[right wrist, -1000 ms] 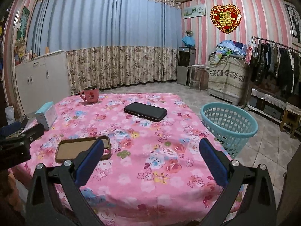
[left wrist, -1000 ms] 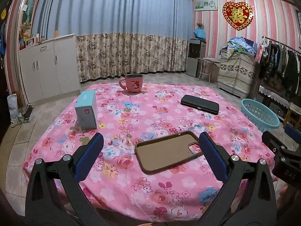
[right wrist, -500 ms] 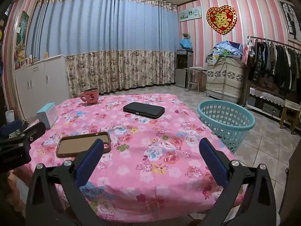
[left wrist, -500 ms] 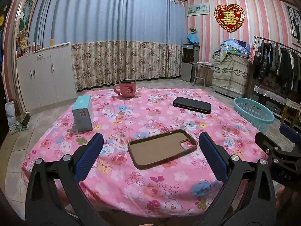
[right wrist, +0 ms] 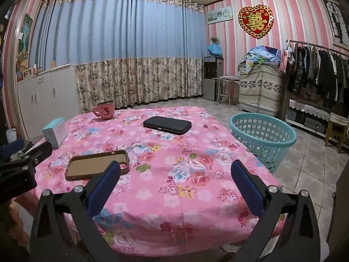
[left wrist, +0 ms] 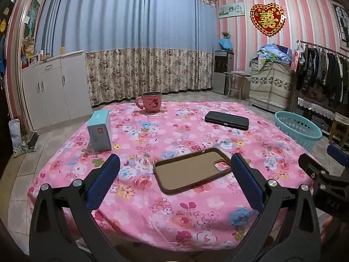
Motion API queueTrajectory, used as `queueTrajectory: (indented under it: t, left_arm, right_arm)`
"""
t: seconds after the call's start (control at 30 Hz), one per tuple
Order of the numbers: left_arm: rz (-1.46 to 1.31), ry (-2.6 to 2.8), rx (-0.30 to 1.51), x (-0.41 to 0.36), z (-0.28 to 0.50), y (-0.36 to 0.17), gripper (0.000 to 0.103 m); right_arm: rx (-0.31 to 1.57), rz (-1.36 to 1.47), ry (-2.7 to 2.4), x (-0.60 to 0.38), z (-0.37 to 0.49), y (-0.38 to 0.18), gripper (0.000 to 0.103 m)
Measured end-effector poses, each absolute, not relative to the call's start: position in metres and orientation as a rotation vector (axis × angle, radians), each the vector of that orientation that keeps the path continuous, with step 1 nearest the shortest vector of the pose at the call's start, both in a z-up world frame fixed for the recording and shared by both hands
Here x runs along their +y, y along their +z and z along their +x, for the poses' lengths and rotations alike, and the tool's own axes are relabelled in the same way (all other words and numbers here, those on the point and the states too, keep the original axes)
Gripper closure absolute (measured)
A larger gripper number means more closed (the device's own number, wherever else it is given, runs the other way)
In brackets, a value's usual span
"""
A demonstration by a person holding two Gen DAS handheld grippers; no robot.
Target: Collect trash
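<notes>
Pink floral tablecloth (left wrist: 174, 218) now sits farther off; both grippers have backed away; left gripper (left wrist: 174, 174) and right gripper (right wrist: 174, 179) gape wide, empty; phone case (left wrist: 192, 170) lies untouched near the front edge; basket (right wrist: 264, 135) waits beside the table.

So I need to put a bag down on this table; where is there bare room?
The widest bare cloth is the right near part, between the brown phone case, the black case and the table edge by the basket. The left side is busier, with the box and mug.
</notes>
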State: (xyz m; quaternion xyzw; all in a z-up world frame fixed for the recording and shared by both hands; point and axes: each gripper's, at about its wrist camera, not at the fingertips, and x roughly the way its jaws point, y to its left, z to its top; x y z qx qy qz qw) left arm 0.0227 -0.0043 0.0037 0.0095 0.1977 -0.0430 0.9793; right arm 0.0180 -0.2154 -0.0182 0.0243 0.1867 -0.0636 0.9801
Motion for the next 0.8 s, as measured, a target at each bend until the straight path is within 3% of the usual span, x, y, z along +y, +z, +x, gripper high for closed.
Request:
queueTrajectory:
  t: [0.8]
  left_arm:
    - [0.028,-0.065,0.398,-0.0026,0.0242,0.0013,0.005]
  right_arm:
    - [0.366,0.034,-0.112,-0.209,0.0179,-0.0172,0.004]
